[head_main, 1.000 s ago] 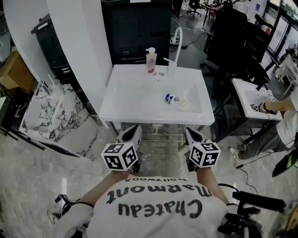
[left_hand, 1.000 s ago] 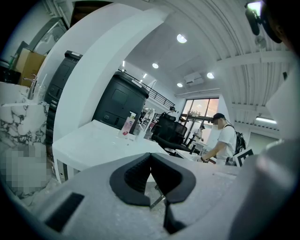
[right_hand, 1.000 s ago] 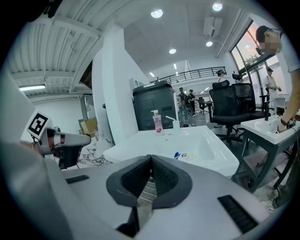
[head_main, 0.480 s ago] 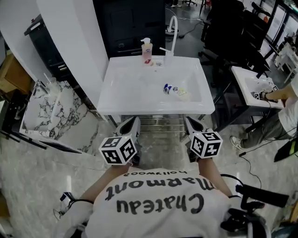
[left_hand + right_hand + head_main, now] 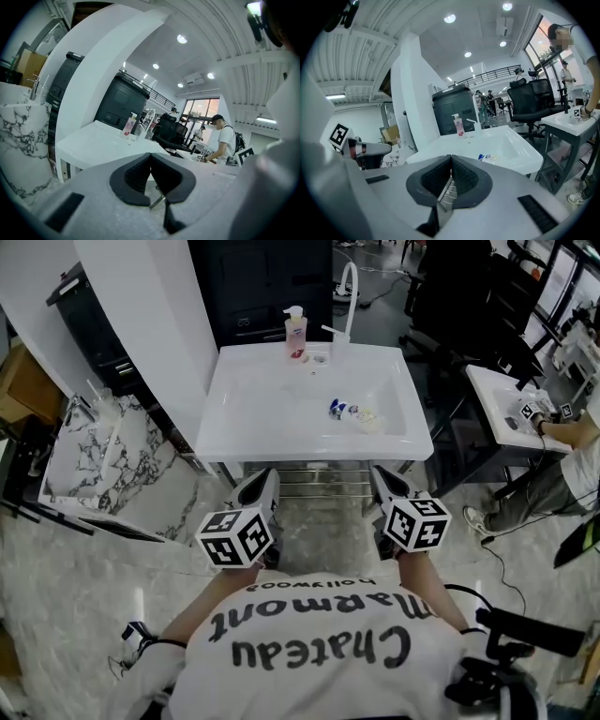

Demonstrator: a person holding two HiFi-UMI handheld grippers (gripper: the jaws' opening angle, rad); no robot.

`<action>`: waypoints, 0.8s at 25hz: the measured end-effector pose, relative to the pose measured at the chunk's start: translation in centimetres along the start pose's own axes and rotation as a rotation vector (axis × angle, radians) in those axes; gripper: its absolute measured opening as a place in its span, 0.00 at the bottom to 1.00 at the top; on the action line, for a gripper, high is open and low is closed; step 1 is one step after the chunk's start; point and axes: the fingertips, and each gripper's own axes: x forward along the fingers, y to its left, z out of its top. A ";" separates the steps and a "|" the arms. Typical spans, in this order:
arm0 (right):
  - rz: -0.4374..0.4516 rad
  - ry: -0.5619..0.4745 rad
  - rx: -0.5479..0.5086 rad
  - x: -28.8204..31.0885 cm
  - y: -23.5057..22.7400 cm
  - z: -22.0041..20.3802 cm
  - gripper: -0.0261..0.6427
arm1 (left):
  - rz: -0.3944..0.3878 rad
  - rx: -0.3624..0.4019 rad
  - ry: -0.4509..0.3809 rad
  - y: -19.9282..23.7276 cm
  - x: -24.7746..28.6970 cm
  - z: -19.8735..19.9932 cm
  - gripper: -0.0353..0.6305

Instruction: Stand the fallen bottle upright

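Bottle [image 5: 354,413]: tipped over on its side, down in the basin, right half, roughly 3 o'clock of the basin's middle.
Sink [image 5: 234,427]: white, bottle's the only thing in the bowl.
Soap dispenser [image 5: 295,334]: upright on the back rim, 11 o'clock from the bottle.
Right gripper [image 5: 451,159]: clenched on nothing, short of the sink's front edge, bottle at its 11 o'clock.
Left gripper [image 5: 150,157]: same deal, jaws pressed together, empty, bottle around 2 o'clock.

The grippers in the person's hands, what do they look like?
Both are pale grey plastic. The left gripper and the right gripper each end in two black ribbed pads. Each carries a white cube printed with black square markers. The person wears a white shirt with black lettering.
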 end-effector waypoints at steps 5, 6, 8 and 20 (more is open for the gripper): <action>-0.018 0.024 -0.008 -0.1 0.3 -0.5 0.06 | 0.010 -0.008 -0.001 0.5 -0.9 -0.1 0.07; -0.020 0.031 -0.017 -0.2 0.5 -0.7 0.06 | 0.012 -0.010 0.002 0.6 -1.2 -0.3 0.07; -0.017 0.040 -0.027 -0.1 0.8 -1.0 0.06 | 0.017 -0.015 0.005 1.0 -1.5 -0.5 0.07; 0.009 0.071 -0.033 0.5 2.5 -2.5 0.06 | 0.049 -0.037 0.009 2.4 -3.2 -1.3 0.07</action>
